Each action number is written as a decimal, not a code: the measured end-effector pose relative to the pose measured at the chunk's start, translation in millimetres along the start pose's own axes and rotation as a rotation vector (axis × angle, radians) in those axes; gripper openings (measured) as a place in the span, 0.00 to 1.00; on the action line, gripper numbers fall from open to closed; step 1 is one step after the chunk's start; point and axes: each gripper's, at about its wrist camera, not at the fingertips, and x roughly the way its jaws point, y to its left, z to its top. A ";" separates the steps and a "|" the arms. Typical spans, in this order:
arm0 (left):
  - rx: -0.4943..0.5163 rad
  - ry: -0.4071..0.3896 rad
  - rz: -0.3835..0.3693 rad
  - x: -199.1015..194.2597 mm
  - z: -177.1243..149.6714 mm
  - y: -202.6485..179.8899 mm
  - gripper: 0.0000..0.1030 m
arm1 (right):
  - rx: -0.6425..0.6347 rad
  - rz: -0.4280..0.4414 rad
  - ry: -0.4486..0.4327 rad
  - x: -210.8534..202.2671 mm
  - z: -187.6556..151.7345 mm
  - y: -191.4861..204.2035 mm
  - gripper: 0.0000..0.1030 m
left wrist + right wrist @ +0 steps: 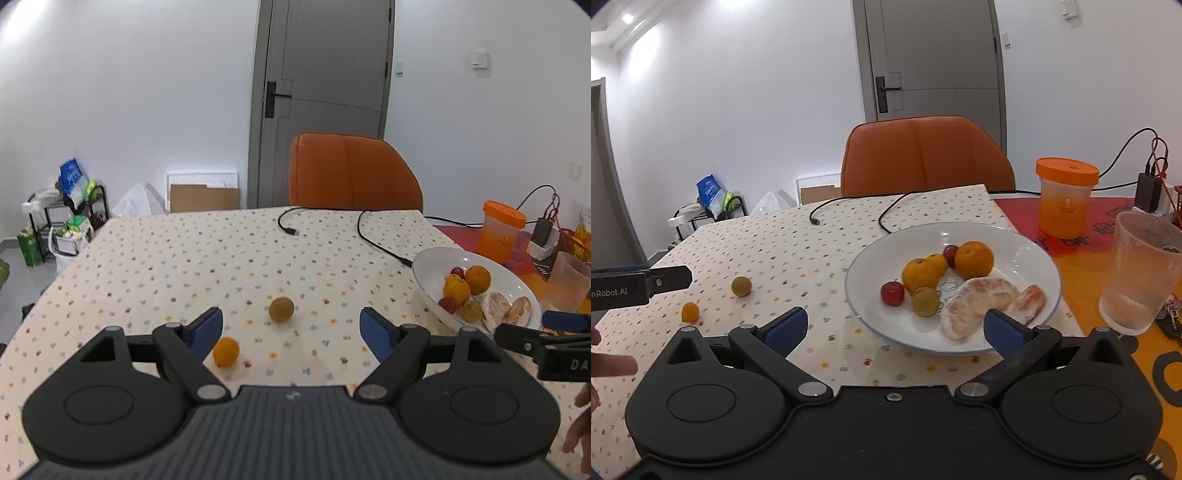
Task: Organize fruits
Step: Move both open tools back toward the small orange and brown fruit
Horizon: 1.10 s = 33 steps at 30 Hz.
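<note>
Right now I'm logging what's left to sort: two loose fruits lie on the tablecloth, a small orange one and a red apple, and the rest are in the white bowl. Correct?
Not quite. The second loose fruit is dull yellow-brown, not a red apple; both wrist views show it beyond the small orange one. The red fruits are in the white bowl.

An orange padded chair stands behind the desk with its flower-dotted cream cloth, where two black cables trail near an orange-lidded translucent plastic jar and a ribbed clear tumbler.
</note>
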 end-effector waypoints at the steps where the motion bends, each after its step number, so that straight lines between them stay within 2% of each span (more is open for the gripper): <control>1: -0.003 0.007 -0.002 -0.9 -1.2 2.6 0.78 | -0.001 0.006 0.004 0.0 -0.2 2.5 1.00; 13: -0.035 0.035 0.007 -5.0 -13.2 25.8 0.78 | -0.006 0.045 0.036 5.0 -2.0 27.8 1.00; 23: -0.065 0.082 0.068 4.9 -21.0 42.0 0.77 | -0.036 0.064 0.051 14.9 -3.6 45.0 1.00; 33: -0.071 0.090 0.058 17.0 -25.8 45.4 0.77 | -0.052 0.064 0.063 29.8 -4.6 53.2 1.00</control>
